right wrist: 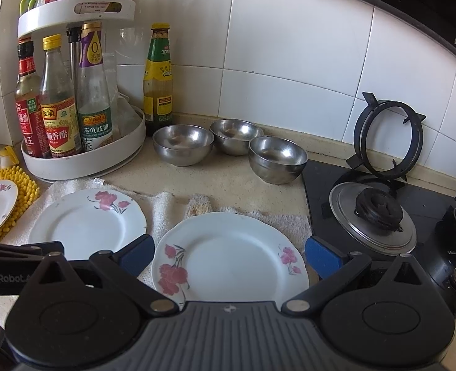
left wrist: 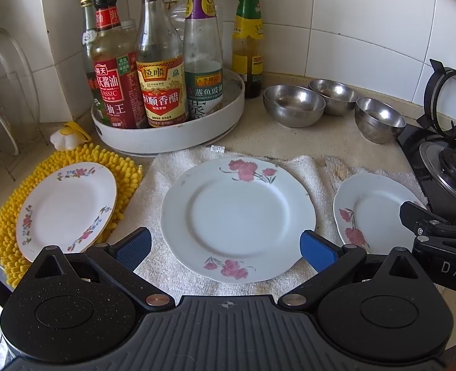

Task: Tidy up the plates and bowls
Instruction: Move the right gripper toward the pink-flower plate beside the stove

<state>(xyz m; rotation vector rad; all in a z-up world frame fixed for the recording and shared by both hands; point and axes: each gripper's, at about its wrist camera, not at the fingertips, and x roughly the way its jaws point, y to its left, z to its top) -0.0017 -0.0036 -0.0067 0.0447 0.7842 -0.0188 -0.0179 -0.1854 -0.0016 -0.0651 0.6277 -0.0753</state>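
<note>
Two grippers are under my control, both held low over the near edge of the counter. Largest item: the gas stove (right wrist: 382, 216) at right, its pan support (right wrist: 385, 142) leaning upright against the tiled wall. Far left stands the two-tier white turntable rack (left wrist: 172, 136), crowded with sauce bottles; one green-labelled bottle (right wrist: 158, 80) stands on the counter just right of it. A white towel (left wrist: 166, 179) covers the middle of the counter and a yellow chenille mat (left wrist: 82, 154) lies at its left.

Plates, left to right: a gold-rimmed floral plate (left wrist: 67, 210) on the mat; the middle rose-printed plate (left wrist: 237, 216) on the towel, directly ahead of my left gripper (left wrist: 225, 247); the right rose-printed plate (right wrist: 231, 256) on the towel's right end beside the stove, directly ahead of my right gripper (right wrist: 229, 256).

Three steel bowls (right wrist: 183, 143) (right wrist: 235, 136) (right wrist: 277, 157) sit upright, clustered close together, far behind the plates, between rack and stove.

Each gripper's blue-padded fingers are spread wide, flanking a plate's near part and holding nothing; I cannot tell whether the pads touch a rim.
</note>
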